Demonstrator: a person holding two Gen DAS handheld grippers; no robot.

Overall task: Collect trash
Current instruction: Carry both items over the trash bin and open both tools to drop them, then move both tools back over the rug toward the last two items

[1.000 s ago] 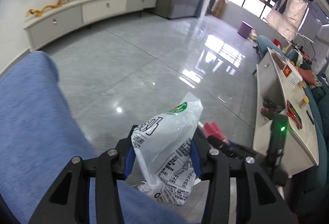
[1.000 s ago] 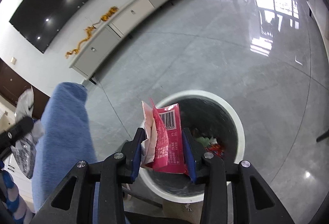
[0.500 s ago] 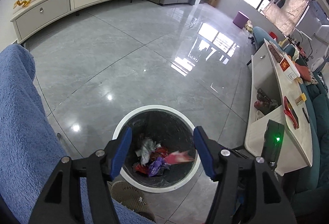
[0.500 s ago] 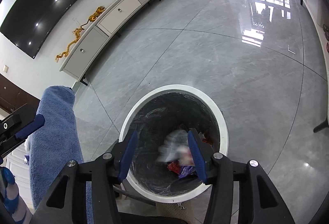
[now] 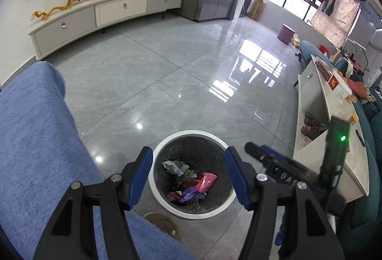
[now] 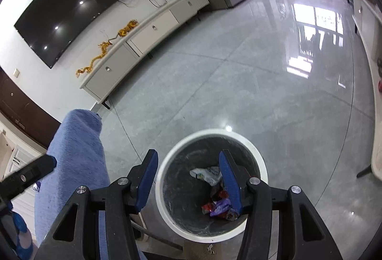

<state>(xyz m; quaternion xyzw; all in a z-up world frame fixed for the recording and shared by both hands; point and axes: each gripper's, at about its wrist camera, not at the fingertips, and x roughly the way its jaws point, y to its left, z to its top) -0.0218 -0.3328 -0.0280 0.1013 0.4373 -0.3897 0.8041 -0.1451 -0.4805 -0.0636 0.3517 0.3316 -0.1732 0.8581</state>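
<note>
- Both wrappers that were pinched a second ago have gone: the white printed bag and the pink packet now lie in the bin, and both pairs of fingers have spread wide and hold nothing.
- Nearest, the left gripper (image 5: 188, 171) hangs above the trash bin (image 5: 191, 212) with its blue-padded fingers (image 5: 140, 174) well apart; the right gripper (image 6: 188, 176) does the same over the same bin, its fingers (image 6: 229, 178) equally splayed.
- Beside them, a blue, nubbly fabric cushion (image 5: 35, 140) rises at the left, soft and rounded.
- Below, the bin is a round tub with a smooth white rim and a dark crinkled liner; inside sit the crumpled white bag (image 5: 175, 167), the glossy pink packet (image 5: 206, 181) and a purple foil wrapper (image 5: 188, 194), all thin and light.
- Risk, as I judge it: such featherweight film could spring back up or cling to a pad if the fingers dip in, and a knock on the rim could tip the light tub.
- Farther off, the polished grey tile floor (image 5: 167, 73) looks slippery and glares with reflections, which could hide remaining scraps.
- Farthest, a long white cabinet (image 5: 107, 14) carries a golden dragon ornament (image 5: 71, 3).
</note>
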